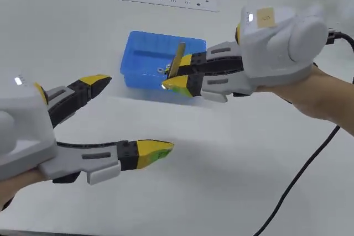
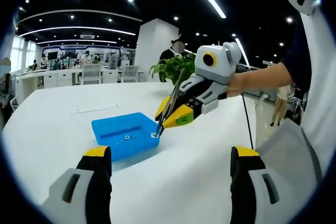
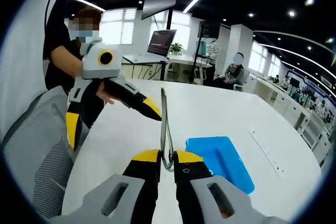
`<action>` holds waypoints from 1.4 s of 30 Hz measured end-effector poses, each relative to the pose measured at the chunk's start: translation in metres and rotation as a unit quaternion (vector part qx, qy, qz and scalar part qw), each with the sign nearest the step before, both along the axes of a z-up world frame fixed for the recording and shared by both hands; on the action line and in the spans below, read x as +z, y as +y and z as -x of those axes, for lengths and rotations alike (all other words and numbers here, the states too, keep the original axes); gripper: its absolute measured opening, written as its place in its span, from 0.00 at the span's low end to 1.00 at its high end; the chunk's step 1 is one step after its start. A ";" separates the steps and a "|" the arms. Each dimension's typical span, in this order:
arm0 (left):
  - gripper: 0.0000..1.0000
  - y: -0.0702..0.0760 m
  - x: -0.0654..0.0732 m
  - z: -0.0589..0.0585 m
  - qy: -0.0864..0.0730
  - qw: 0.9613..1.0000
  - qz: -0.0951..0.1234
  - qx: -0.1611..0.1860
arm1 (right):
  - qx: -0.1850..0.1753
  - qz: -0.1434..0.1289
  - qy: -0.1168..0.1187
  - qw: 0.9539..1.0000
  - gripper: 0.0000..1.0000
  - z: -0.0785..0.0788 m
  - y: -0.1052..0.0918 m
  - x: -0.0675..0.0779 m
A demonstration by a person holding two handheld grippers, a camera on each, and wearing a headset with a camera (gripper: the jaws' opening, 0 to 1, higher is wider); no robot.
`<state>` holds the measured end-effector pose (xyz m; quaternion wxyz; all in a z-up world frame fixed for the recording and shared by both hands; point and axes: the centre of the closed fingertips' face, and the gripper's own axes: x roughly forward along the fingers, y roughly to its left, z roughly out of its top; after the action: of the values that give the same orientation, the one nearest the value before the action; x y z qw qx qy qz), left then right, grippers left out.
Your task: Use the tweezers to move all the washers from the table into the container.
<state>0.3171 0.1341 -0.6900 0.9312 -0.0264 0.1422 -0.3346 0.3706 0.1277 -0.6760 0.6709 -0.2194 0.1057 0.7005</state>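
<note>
Right gripper (image 1: 185,78) clenched on thin metal tweezers (image 1: 178,59), tips angled down over the near edge of the shallow, rectangular blue plastic container (image 1: 138,78). One small ring washer (image 2: 127,137) lies flat inside. Left gripper (image 1: 131,115) released, jaws spread wide above the smooth white table (image 1: 221,164).

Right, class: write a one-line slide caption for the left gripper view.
Right gripper holds tweezers tip-down at the blue container, one washer lying inside.

The right gripper (image 1: 178,73) hides much of the container's (image 1: 145,51) right side.
</note>
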 end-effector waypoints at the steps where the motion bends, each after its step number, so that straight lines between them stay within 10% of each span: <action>1: 1.00 0.000 -0.001 0.002 0.001 1.000 0.000 -0.001 | 0.001 -0.001 -0.002 1.000 0.11 -0.001 0.001 0.002; 10: 1.00 0.013 -0.009 0.012 0.003 1.000 -0.012 0.014 | -0.013 -0.007 -0.007 1.000 0.11 -0.037 0.007 0.010; 20: 1.00 0.034 -0.019 0.027 0.020 0.999 -0.024 0.042 | -0.082 0.015 0.014 0.996 0.11 -0.100 0.016 -0.039; 29: 0.99 0.046 -0.022 0.027 0.031 0.997 -0.027 0.066 | -0.087 0.053 0.036 0.994 0.11 -0.109 0.017 -0.081; 42: 0.99 0.035 -0.022 0.019 0.033 0.998 -0.029 0.051 | -0.091 0.059 0.045 0.993 0.12 -0.108 0.012 -0.083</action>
<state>0.2978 0.1691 -0.7122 0.9423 -0.0175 0.1812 -0.2810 0.4786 0.1399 -0.7585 0.7123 -0.2165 0.1966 0.6381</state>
